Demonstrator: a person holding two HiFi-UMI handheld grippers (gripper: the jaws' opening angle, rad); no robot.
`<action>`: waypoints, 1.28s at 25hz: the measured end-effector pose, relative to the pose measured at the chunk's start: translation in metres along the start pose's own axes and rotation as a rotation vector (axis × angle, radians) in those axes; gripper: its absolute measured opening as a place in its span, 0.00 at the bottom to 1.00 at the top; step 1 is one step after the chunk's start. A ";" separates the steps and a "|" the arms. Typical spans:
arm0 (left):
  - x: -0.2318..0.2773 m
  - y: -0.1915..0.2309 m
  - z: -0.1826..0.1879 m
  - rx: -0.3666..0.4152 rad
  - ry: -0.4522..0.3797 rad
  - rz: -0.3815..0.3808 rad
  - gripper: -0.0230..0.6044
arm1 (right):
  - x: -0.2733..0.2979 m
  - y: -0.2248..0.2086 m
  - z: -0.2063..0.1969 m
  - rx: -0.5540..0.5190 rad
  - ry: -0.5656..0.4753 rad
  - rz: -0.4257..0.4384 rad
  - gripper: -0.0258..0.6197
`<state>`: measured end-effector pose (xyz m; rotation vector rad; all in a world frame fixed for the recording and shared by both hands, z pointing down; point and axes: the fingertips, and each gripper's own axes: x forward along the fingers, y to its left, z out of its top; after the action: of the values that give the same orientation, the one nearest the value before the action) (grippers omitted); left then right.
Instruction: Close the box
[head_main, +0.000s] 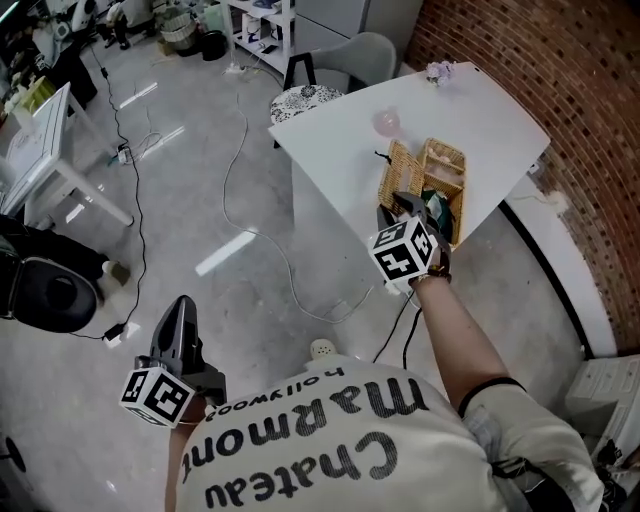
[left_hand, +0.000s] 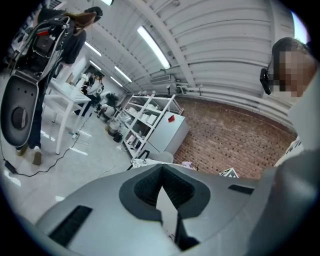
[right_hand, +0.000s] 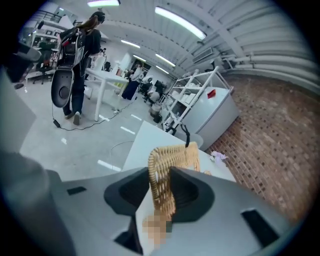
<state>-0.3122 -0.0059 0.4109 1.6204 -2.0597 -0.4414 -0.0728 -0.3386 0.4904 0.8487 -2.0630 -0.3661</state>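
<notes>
A wicker box (head_main: 446, 170) sits open on the white surface (head_main: 330, 130), near its edge closest to the person. Dark items lie inside, too small to identify. Its wicker lid (head_main: 399, 172) stands raised on the left side. The right gripper (head_main: 405, 203) has its fingers closed on the lid's edge, with the weave pinched between the pads. The left gripper (head_main: 182, 315) hangs low over the floor, well away, its fingers together and empty. A pink object (head_main: 387, 123) lies beyond the box.
</notes>
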 end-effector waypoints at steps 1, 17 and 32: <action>0.001 0.000 0.000 0.003 0.002 -0.002 0.04 | -0.001 -0.001 0.000 0.020 -0.006 -0.005 0.24; 0.016 -0.010 0.005 0.026 0.032 -0.030 0.04 | -0.024 -0.027 -0.007 0.338 -0.113 -0.042 0.22; 0.021 -0.022 0.003 0.033 0.049 -0.054 0.04 | -0.045 -0.054 -0.024 0.630 -0.213 -0.012 0.20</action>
<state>-0.2999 -0.0315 0.3998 1.6923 -2.0015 -0.3849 -0.0119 -0.3454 0.4488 1.2291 -2.4129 0.2187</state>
